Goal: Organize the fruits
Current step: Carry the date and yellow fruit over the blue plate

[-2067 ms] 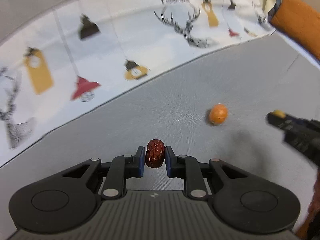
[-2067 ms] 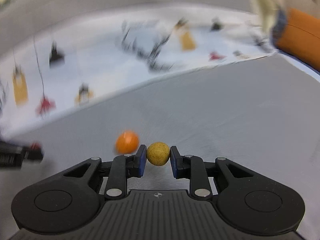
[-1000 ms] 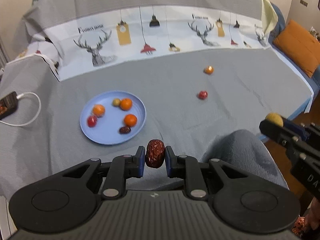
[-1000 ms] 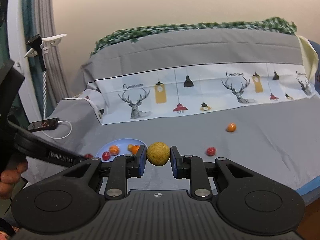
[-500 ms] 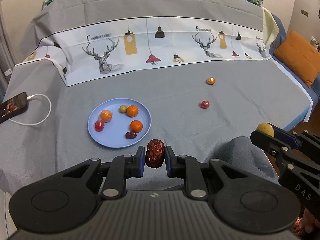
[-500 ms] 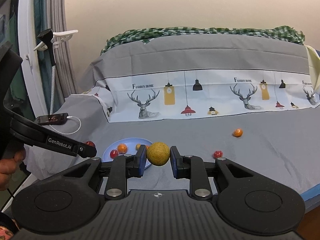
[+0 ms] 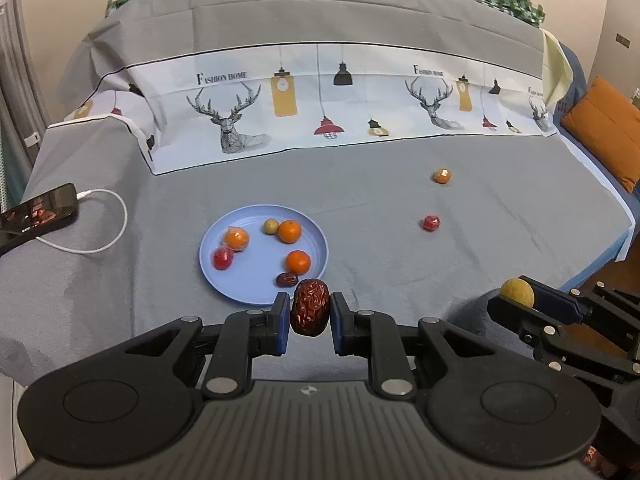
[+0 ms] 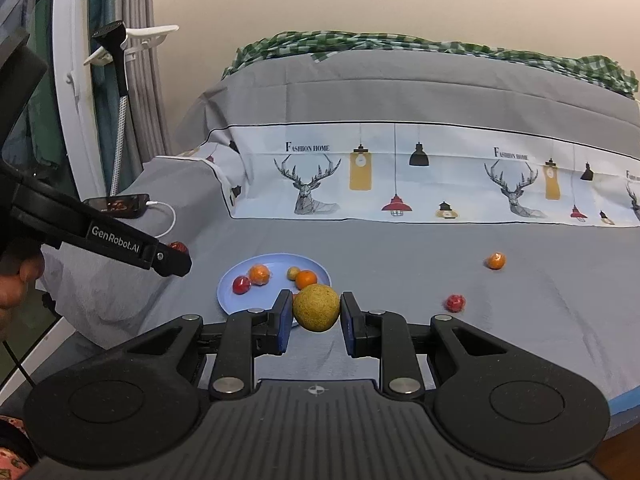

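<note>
phone (image 7: 38, 208) cut by left edge; plate (image 8: 232, 298) rim partly behind tool

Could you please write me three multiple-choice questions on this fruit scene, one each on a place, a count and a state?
1. Where does the phone lie? A) on the plate B) left of the plate C) beside the orange cushion
2. How many fruits lie loose on the grey cover, off the plate? A) two B) four C) none
3. What is the left gripper doing? A) standing open B) gripping a dark red date C) gripping an orange

Answers: 1 B, it lies on the cover left of the plate, cable plugged in. 2 A, only an orange fruit and a red fruit. 3 B, the date sits between its fingers.
</note>
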A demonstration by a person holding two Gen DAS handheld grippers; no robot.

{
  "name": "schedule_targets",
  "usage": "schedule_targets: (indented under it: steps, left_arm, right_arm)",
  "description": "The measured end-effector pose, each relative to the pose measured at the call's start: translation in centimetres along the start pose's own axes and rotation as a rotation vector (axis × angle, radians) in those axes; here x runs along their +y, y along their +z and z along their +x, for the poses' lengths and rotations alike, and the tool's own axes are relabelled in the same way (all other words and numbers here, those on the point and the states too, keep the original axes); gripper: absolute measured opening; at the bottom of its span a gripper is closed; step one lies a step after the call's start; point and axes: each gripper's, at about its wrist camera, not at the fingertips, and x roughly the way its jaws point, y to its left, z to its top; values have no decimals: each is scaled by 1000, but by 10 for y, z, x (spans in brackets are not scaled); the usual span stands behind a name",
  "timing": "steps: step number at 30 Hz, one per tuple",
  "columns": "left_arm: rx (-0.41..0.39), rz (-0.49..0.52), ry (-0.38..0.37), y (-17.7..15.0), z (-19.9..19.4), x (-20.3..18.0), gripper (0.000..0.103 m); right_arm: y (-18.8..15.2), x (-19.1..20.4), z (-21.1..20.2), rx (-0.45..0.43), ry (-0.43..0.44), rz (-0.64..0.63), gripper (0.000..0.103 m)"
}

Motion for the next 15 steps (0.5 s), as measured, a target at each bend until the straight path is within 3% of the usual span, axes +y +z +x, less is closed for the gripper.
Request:
schedule_targets:
  steps: [15]
  left_arm:
    - [44,-108,44,5,26,52,23]
  right_arm:
    - [18,24,47,56,58,-69,26]
